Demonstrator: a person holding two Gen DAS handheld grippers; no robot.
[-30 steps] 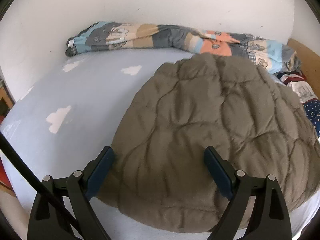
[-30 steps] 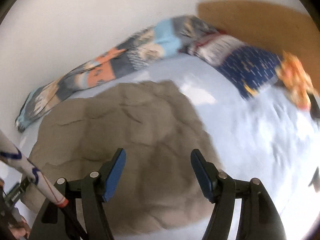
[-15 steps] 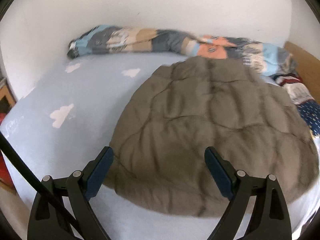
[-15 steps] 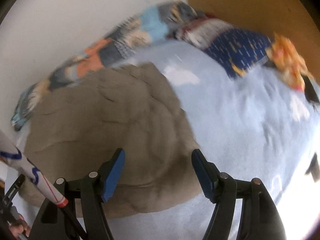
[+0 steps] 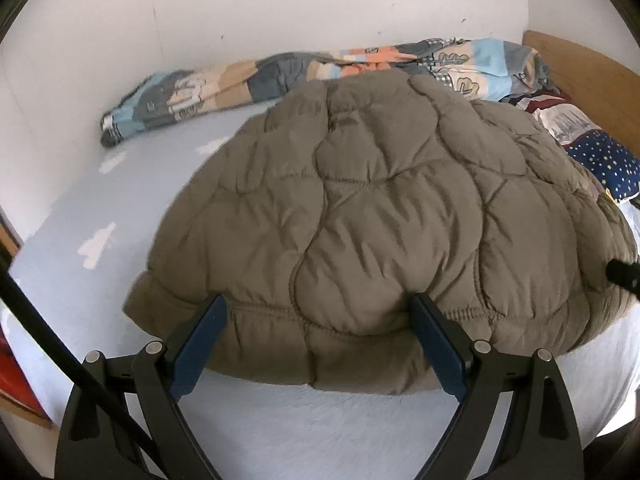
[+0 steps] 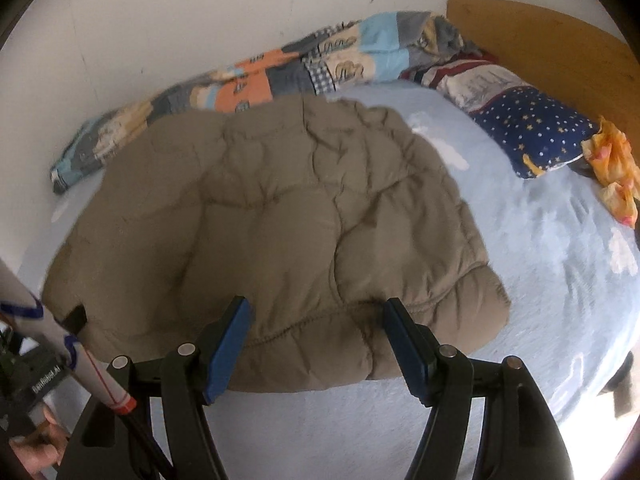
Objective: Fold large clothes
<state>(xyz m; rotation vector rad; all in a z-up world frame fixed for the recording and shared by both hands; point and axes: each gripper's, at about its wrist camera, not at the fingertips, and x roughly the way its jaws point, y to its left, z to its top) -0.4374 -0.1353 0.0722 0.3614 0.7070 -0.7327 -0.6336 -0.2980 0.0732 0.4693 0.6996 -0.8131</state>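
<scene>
An olive-brown quilted puffer jacket (image 5: 360,208) lies spread flat on the light blue bed sheet (image 5: 320,420), its elastic hem nearest me. My left gripper (image 5: 318,300) stands open over the left part of that hem, the padding showing between its blue pads (image 5: 200,340). My right gripper (image 6: 316,304) is open too, over the hem's right part on the jacket (image 6: 280,220). No pad presses on the cloth. A dark tip (image 5: 622,274) of the right gripper shows at the jacket's right edge. In the right wrist view the left gripper's finger (image 6: 76,318) sits at the jacket's left corner.
A patchwork blanket (image 5: 280,76) is bunched along the white wall behind the jacket. Striped and navy starred pillows (image 6: 528,132) lie against the wooden headboard (image 6: 540,40), with an orange cloth (image 6: 612,168) beside them. A hand (image 6: 36,448) holds the left tool.
Both views have drawn back toward the bed's near edge, so the jacket's elastic hem now shows between the fingers. The left view has shifted right along the jacket. Both jaws keep their width.
</scene>
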